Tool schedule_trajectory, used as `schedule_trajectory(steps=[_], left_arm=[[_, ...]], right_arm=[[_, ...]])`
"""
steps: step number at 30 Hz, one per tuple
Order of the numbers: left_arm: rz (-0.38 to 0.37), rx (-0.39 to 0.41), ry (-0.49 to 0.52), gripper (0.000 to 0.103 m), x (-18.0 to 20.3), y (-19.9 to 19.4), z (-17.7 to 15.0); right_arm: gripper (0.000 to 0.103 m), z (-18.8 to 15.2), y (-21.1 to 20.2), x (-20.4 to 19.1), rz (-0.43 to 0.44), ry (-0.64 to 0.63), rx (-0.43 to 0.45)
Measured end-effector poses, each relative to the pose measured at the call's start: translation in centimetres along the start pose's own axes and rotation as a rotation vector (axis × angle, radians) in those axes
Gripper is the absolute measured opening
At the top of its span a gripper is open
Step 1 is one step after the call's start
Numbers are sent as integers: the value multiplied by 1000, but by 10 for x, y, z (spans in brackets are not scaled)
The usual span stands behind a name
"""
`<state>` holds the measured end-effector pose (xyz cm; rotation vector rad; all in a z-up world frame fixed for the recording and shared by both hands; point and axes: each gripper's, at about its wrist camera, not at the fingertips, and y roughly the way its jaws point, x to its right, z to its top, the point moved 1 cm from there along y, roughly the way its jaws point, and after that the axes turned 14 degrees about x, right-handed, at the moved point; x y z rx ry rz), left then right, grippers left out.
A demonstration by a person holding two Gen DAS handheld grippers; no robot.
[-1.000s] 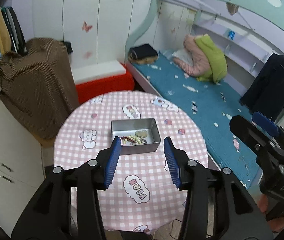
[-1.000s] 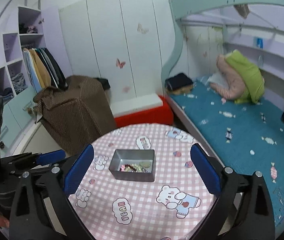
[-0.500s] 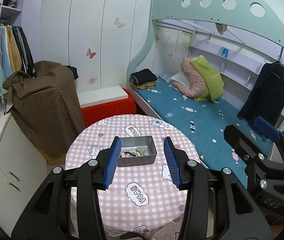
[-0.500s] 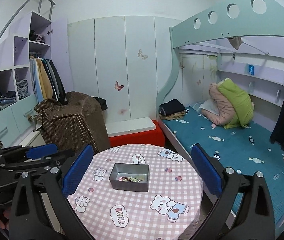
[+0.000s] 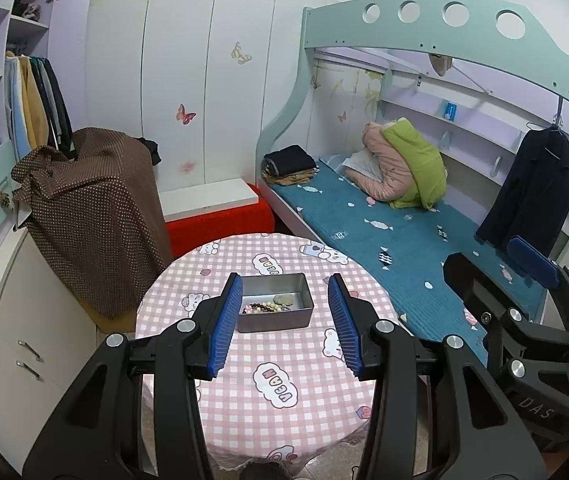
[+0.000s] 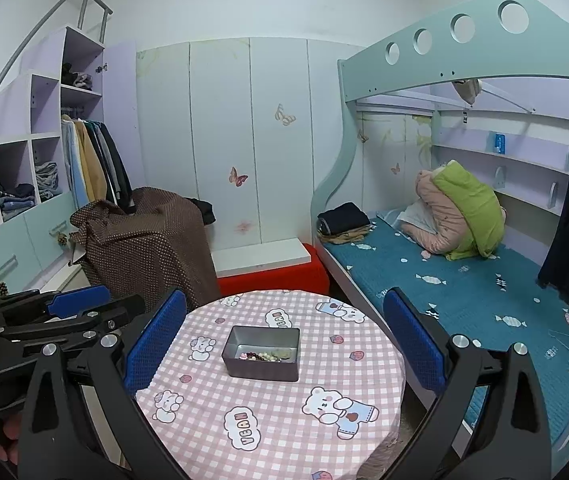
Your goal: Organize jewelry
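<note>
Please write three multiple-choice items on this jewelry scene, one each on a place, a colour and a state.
1. Where does the jewelry lie?
A. in the grey rectangular metal tin
B. on the bed
C. on the floor

2. What colour is the round table's checked cloth?
A. green and yellow
B. pink and white
C. plain black

3. How are the two tools?
A. both open and empty
B. both gripping beads
C. one holding the tin

Key: 1 A, beads sit inside the tin; 2 B, cloth; 3 A, left tool and right tool hold nothing.

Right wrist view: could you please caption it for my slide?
Open right gripper hangs above a round checked table, framing a metal tin holding beaded jewelry.
</note>
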<state>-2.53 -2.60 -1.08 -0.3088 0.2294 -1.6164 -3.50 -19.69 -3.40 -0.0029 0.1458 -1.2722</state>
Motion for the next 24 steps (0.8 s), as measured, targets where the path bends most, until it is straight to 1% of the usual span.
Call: schedule_trajectory(steps=[15,24], left_arm=[[13,14,-2,46,-4,-1,0],[8,15,-1,46,-6,-2,-1]], right_arm=[[95,1,-4,1,4,-3,15],[95,-3,-6,2,4,12,13]])
